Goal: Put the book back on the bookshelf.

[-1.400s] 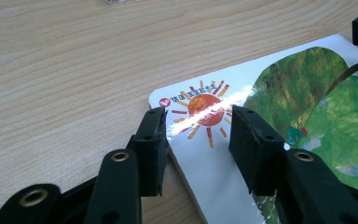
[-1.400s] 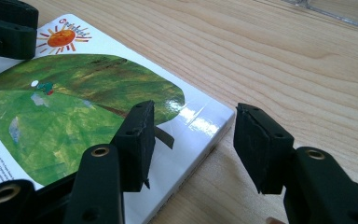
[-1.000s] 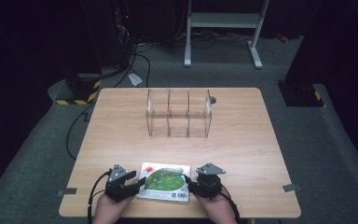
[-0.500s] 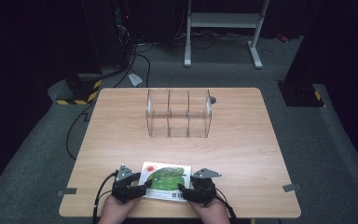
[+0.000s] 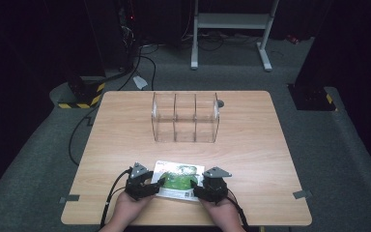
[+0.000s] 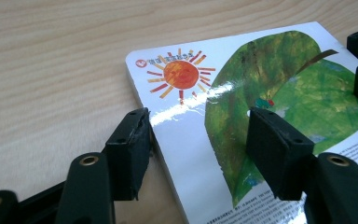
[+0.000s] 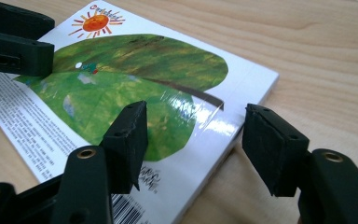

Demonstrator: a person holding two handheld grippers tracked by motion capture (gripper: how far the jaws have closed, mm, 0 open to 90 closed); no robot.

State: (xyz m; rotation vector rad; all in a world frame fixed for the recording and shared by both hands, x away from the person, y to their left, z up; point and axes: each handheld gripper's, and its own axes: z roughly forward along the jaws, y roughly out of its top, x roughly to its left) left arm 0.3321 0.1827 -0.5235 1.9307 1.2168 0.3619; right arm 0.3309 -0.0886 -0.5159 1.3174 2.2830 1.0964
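Observation:
A picture book (image 5: 178, 180) with a green leaf and an orange sun on its white cover lies flat near the table's front edge. My left gripper (image 5: 157, 183) is at the book's left edge. In the left gripper view (image 6: 199, 119) one jaw stands beside that edge on the wood and the other hovers over the cover. Its jaws have just been closing a little, with the book's edge between them and no pad pressing. My right gripper (image 5: 198, 189) straddles the right edge (image 7: 196, 112) the same way and is open.
A clear three-compartment box (image 5: 185, 117) stands in the middle of the wooden table (image 5: 251, 145), with a small dark round object (image 5: 221, 103) at its far right corner. Cables trail from both grippers over the front edge.
The left hand has slid right, up to the book's left edge. The right hand has barely moved.

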